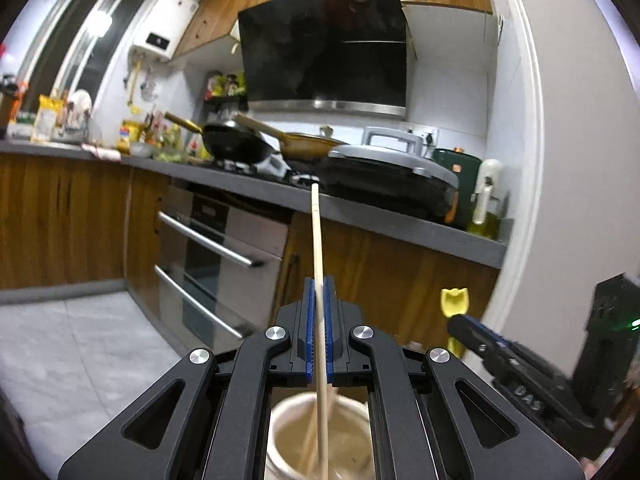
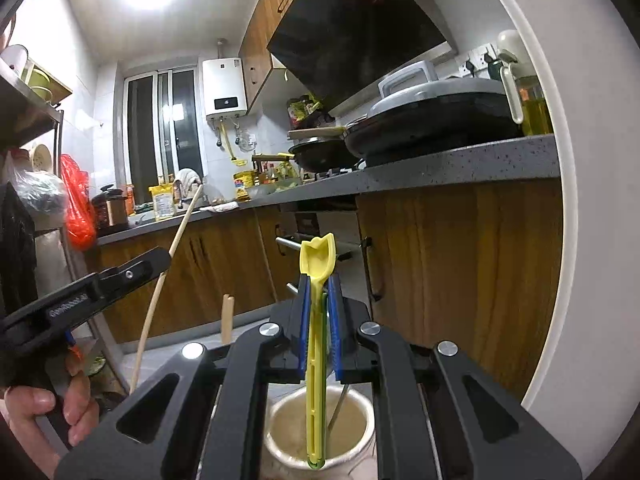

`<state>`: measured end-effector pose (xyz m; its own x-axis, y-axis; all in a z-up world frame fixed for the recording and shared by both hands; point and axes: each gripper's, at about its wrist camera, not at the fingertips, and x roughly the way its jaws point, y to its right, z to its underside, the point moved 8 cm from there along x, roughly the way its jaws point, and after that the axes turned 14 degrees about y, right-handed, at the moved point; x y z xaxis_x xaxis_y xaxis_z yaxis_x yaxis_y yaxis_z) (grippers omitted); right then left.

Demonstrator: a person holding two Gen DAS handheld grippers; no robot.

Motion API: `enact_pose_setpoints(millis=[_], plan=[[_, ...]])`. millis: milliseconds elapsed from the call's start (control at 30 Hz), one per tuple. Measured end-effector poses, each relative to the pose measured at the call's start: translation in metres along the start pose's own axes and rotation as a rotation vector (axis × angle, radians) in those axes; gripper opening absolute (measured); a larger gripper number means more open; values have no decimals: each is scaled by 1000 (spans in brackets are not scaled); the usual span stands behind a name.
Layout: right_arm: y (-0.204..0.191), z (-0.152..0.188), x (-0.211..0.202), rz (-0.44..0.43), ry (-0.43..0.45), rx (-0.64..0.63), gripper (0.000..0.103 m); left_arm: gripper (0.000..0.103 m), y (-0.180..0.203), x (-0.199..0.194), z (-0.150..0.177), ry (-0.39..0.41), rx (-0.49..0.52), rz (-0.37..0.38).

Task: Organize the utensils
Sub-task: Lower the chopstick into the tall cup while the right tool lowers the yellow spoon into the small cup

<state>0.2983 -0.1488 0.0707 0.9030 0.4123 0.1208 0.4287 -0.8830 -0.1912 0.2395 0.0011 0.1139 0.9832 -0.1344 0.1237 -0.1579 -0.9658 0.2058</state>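
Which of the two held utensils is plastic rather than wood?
The yellow plastic scoop-ended utensil, clamped in the right tongs above the cream ceramic holder. The left tongs hold a thin pale wooden chopstick instead.

Each fisheye camera sits just behind its own gripper's fingers, low and close above the white ceramic utensil jar, facing upward toward the grey kitchen counter. Both views share the jar, the counter and the black range hood.
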Motion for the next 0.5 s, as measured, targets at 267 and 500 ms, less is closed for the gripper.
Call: enact_pose_setpoints(millis=[267, 500], plan=[[11, 23, 20, 47, -53, -30, 9, 5, -10, 14, 28, -39, 49, -36], [15, 39, 5, 47, -104, -30, 9, 5, -15, -19, 40, -46, 38, -4]])
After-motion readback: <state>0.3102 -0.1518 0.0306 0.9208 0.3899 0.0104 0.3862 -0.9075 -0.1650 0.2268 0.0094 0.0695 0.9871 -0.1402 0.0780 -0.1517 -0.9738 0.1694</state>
